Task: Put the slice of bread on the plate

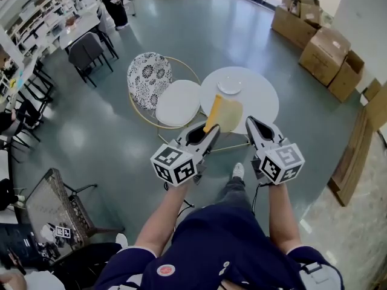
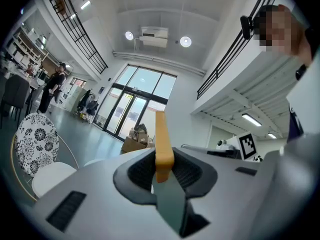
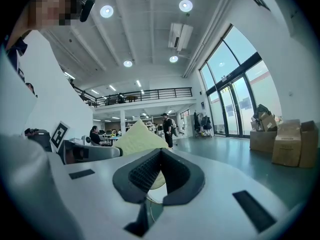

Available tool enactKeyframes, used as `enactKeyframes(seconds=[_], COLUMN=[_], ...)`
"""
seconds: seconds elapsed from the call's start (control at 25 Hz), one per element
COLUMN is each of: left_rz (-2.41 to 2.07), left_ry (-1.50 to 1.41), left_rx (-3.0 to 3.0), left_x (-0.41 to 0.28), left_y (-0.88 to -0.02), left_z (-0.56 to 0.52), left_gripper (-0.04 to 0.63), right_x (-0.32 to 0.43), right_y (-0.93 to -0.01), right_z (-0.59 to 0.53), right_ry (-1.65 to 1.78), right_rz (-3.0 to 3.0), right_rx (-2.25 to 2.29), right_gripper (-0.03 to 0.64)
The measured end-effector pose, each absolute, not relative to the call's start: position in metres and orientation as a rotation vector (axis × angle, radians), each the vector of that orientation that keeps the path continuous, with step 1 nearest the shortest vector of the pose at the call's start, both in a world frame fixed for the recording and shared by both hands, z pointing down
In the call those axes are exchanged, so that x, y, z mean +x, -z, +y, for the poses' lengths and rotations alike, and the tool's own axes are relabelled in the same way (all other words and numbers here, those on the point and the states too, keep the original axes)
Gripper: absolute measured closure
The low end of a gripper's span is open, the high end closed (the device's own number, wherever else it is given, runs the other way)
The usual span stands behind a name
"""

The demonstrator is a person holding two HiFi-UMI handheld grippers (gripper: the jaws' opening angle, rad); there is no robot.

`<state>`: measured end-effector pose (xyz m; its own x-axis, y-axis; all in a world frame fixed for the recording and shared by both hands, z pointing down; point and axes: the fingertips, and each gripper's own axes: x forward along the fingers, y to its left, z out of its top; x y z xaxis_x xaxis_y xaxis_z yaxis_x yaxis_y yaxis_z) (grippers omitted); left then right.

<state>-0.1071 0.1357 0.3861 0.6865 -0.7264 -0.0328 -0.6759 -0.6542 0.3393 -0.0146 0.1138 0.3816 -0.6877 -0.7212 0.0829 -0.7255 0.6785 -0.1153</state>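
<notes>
Left gripper (image 1: 213, 130) clamps one edge of the slice of bread (image 1: 225, 113), held above the round table (image 1: 263, 104) at 6 o'clock from the plate (image 1: 230, 87); right gripper (image 1: 251, 123) is closed and empty. Held by one edge, the slice may tear or, if released early, miss the plate.

Navy shirt (image 1: 242, 246); grey left gripper (image 1: 213, 130), grey right gripper (image 1: 249, 121).

Head camera looking steeply down, gripper cameras peering close along their jaws, all sharing the flat yellow bread slice (image 1: 227, 115).
</notes>
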Motion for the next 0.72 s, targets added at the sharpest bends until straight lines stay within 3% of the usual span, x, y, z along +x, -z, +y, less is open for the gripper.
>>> enactKeyframes(seconds=[0.72], left_rz=[-1.181], left_ry=[0.193], left_rx=[2.504], left_x=[-0.072], left_y=[-0.409], left_z=[-0.006], left_gripper=[0.505], right_x=[0.021], right_y=[-0.401], right_z=[-0.037], right_ry=[-0.304], right_rz=[-2.864], right_rx=[1.121], right_gripper=[0.611])
